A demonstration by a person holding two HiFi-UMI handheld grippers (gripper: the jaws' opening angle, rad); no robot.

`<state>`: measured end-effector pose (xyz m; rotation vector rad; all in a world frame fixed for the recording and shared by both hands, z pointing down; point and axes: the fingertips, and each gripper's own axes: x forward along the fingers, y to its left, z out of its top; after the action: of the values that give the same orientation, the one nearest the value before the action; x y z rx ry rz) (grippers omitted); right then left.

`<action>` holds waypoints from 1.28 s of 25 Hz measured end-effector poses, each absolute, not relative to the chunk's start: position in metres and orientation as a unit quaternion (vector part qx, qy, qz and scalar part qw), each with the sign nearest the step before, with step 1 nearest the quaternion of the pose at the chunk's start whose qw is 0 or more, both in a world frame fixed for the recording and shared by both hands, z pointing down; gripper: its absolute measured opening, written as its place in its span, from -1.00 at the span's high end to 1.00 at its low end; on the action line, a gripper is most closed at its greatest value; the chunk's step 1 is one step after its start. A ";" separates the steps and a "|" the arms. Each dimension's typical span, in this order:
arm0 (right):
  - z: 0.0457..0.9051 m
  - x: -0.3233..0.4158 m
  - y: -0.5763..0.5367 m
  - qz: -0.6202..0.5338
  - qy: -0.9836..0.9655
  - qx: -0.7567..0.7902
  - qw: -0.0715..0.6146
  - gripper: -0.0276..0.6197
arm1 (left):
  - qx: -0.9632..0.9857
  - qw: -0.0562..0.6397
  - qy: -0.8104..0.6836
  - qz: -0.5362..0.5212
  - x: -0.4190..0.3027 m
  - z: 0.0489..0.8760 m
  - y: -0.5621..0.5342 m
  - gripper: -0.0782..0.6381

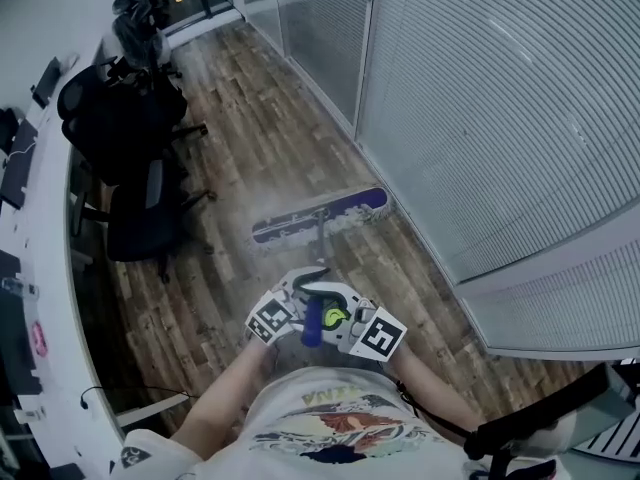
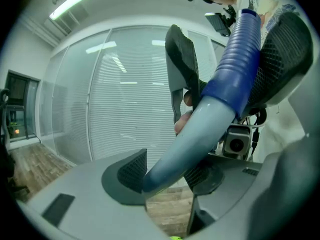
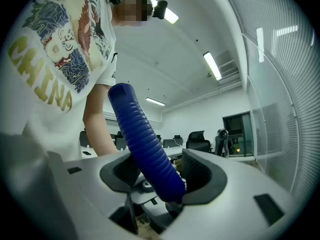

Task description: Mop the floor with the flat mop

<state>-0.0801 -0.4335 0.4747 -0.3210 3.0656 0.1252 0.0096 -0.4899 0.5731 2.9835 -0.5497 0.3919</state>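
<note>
Step in hand: a mopping stroke. The left gripper [image 2: 167, 176] and right gripper [image 3: 157, 174] each clamp the mop handle [image 1: 312, 326]. The mop head [image 1: 320, 215] lies flat on the floor [image 1: 260, 138] beside the glass wall [image 1: 480, 118]. The next move is probably a sweep across adjacent boards.

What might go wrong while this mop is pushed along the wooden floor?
1. The mop head lies close to the foot of the glass wall, so a wide sweep might knock against it.
2. Office chairs stand on the other side, and the mop head may catch on their legs.
3. The left gripper and right gripper both clamp the mop handle close together near its top, so the long handle might twist or slip.
</note>
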 end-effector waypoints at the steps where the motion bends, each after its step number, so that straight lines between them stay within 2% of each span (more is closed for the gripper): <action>1: 0.468 -0.074 -0.451 0.039 0.992 -0.108 0.048 0.20 | 0.974 0.042 -0.181 0.129 0.015 0.572 -0.508 0.25; 3: 0.464 -0.063 -0.484 0.036 0.991 -0.111 0.062 0.20 | 0.973 0.040 -0.183 0.134 0.025 0.571 -0.540 0.24; 7: 0.484 -0.042 -0.519 0.018 0.993 -0.111 0.037 0.18 | 0.971 0.028 -0.176 0.161 0.043 0.586 -0.573 0.25; 15: 0.488 -0.028 -0.501 -0.045 0.985 -0.159 0.047 0.18 | 0.967 0.032 -0.193 0.163 0.052 0.592 -0.555 0.25; 21: 0.490 -0.047 -0.431 -0.052 0.984 -0.169 0.039 0.17 | 0.969 0.018 -0.184 0.166 0.034 0.590 -0.484 0.25; 32: 0.503 -0.072 -0.227 -0.062 0.980 -0.187 0.031 0.16 | 0.972 0.015 -0.171 0.163 0.011 0.601 -0.277 0.25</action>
<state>-0.0716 -0.2269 0.5026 -0.5773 3.0191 -0.1922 0.0111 -0.2773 0.6010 3.0237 -0.5335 0.5072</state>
